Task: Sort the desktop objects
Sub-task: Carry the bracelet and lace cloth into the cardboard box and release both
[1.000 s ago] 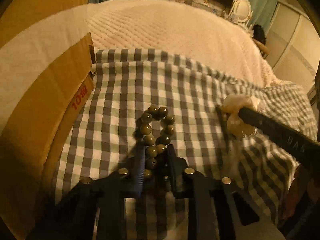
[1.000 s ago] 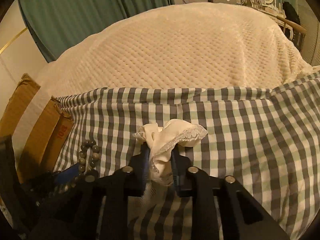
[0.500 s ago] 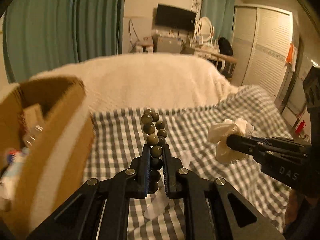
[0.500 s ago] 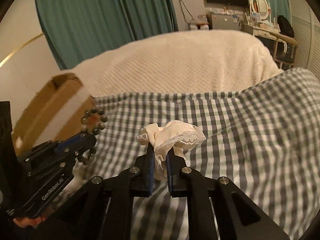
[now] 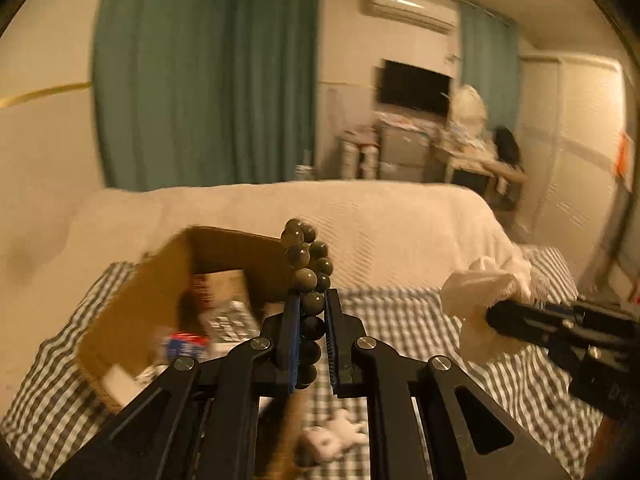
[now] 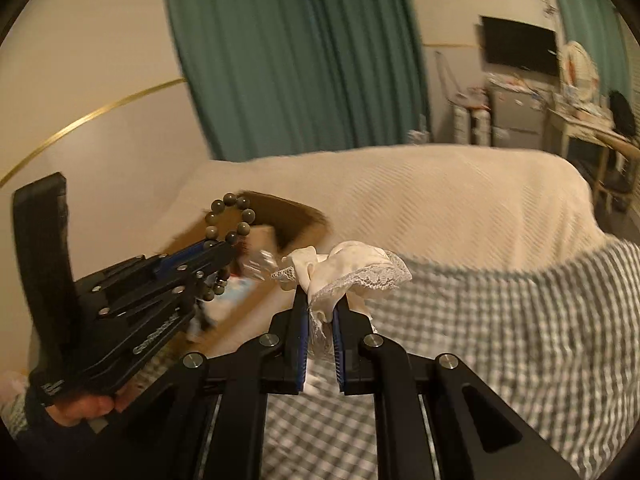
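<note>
My left gripper [image 5: 311,300] is shut on a bracelet of dark olive beads [image 5: 308,260] and holds it in the air, upright, near the open cardboard box [image 5: 160,300]. The bracelet [image 6: 228,220] and the left gripper [image 6: 224,250] also show in the right wrist view, in front of the box [image 6: 288,216]. My right gripper [image 6: 320,300] is shut on a crumpled white lace cloth [image 6: 352,268], lifted above the checked cloth. In the left wrist view the white cloth [image 5: 480,292] hangs from the right gripper [image 5: 494,316] at the right.
The box holds several packets and small boxes [image 5: 224,308]. A grey-and-white checked cloth [image 5: 400,312] covers the surface, with a cream quilted bed [image 5: 360,220] behind. A small white soft toy [image 5: 332,440] lies on the cloth below the left gripper.
Both grippers have risen from the checked cloth with their objects. The left gripper has swung the bracelet left, towards the open box, whose inside now shows.
</note>
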### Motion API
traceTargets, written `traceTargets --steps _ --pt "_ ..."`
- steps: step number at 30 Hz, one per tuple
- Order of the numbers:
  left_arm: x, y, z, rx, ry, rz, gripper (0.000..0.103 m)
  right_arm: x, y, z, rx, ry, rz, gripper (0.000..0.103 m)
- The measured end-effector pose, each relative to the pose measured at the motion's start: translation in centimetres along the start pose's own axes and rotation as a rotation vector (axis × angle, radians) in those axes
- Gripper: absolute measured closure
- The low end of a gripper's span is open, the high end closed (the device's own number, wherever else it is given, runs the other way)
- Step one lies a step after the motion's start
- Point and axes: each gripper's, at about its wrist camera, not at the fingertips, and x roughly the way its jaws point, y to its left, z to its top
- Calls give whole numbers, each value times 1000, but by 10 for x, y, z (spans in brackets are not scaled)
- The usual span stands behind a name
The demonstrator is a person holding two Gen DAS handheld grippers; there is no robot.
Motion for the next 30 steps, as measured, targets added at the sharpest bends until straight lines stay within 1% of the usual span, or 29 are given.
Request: traceTargets --steps 5,7,10,12,13,15,16,17,18,19,20,21,22,24,26,28,30 --pt "13 43 -5 -44 5 124 92 39 46 17 -58 24 77 93" --pt "26 63 -13 -75 26 139 92 63 59 20 -66 53 113 93" --pt "49 91 -31 -107 77 166 92 101 70 20 -76 105 133 93" --pt "64 103 -43 -99 108 195 92 130 75 18 -81 153 131 93" --pt "68 108 -49 -97 119 200 92 139 78 16 -81 169 129 91" --pt "78 114 -56 -99 140 187 92 159 75 17 -82 181 109 90" --pt "80 114 -57 -98 144 176 90 165 74 17 -78 186 100 86" --pt "80 114 -58 -96 142 165 84 171 72 18 -70 193 101 81" --pt "82 111 -58 -87 143 155 78 175 71 19 -64 200 103 64" --pt "81 107 -58 -78 142 151 52 179 70 21 -61 200 99 49" --pt "81 103 -59 -63 137 161 23 180 69 22 -60 191 89 45" --pt "79 102 -58 -54 123 174 14 180 69 23 -62 189 82 42" --pt "76 99 -59 -43 104 183 11 179 67 25 -61 183 71 42" --pt "73 95 -57 -22 85 191 11 174 65 29 -49 172 75 42" --pt "67 94 -56 -27 72 182 11 161 64 30 -43 158 67 42" --pt "60 92 -54 -32 65 157 11 145 58 32 -47 138 43 42" --pt "47 81 -51 -21 47 108 11 119 47 25 -55 112 -4 42"
